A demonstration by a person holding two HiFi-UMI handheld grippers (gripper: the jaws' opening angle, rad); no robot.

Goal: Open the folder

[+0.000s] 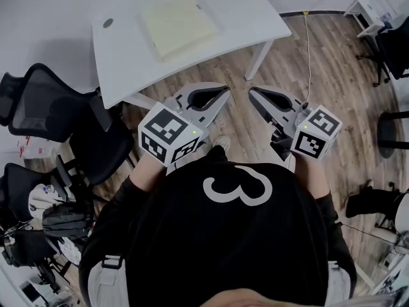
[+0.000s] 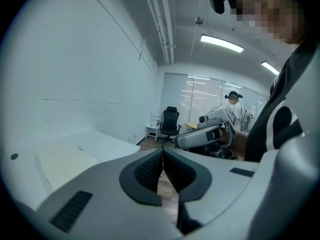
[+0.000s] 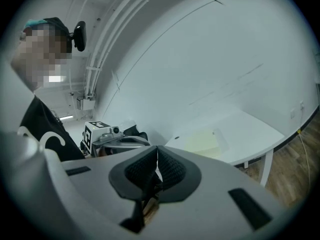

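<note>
You hold both grippers in front of your body, above the wooden floor point(image 1: 319, 75), and neither one is over the table point(image 1: 249, 8). Your left gripper point(image 1: 225, 89) has its jaws closed together, pad against pad, with nothing between them. The left gripper view shows only a thin line where the dark ribbed pads meet. Your right gripper point(image 1: 251, 89) is the same: its jaws are pressed together at the tips and they carry nothing. The two grippers point forward and a little toward each other, so their tips are near but apart.

The folder point(image 1: 179, 23) lies flat and closed on the white table, well apart from both grippers. It is pale yellow, it takes the middle part of the table top, and it is turned a little against the table edge. A small dark round spot point(image 1: 107, 23) is on the table to the left of the folder in the head view. In the left gripper view the folder is low at the left side. In the right gripper view it is to the right of the jaws, beyond them.

Black chairs point(image 1: 45, 104) stand at your left, beside the table. A thin cable point(image 1: 308, 50) runs over the floor to the right of the table leg point(image 1: 259, 59). In the left gripper view another person point(image 2: 233, 109) stands far back in the room, near a window point(image 2: 200, 91).
</note>
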